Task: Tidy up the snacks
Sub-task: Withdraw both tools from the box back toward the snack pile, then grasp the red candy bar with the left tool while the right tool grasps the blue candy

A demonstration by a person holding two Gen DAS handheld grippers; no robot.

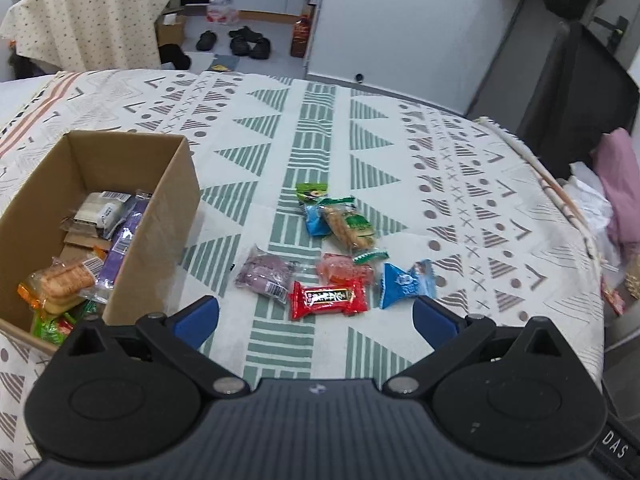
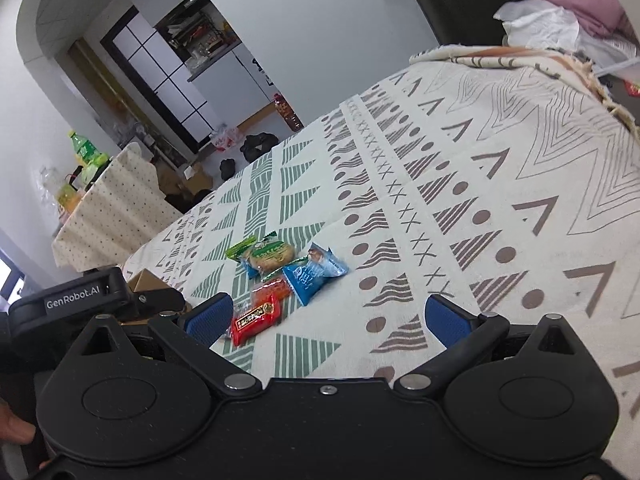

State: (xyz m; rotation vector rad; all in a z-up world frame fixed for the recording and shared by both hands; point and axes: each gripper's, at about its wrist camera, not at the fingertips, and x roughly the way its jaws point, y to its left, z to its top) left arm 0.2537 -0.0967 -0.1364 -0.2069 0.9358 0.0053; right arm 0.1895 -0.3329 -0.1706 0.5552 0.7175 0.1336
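Several wrapped snacks lie in a loose group on the patterned cloth: a red packet [image 1: 328,299], a purple one [image 1: 265,275], a blue triangular one [image 1: 405,283], an orange-pink one [image 1: 344,270] and a green biscuit pack [image 1: 349,226]. An open cardboard box [image 1: 156,236] at the left holds several snacks. My left gripper [image 1: 316,318] is open just short of the red packet, holding nothing. My right gripper [image 2: 328,316] is open too, with the red packet [image 2: 256,319] by its left finger and the blue packet [image 2: 310,276] just beyond.
The patterned cloth [image 1: 460,184] covers a bed or table whose edge drops off at the right. Pink and white laundry [image 1: 616,200] lies past that edge. In the right wrist view the left gripper's body [image 2: 76,300] is close on the left. Shoes [image 1: 244,42] lie on the far floor.
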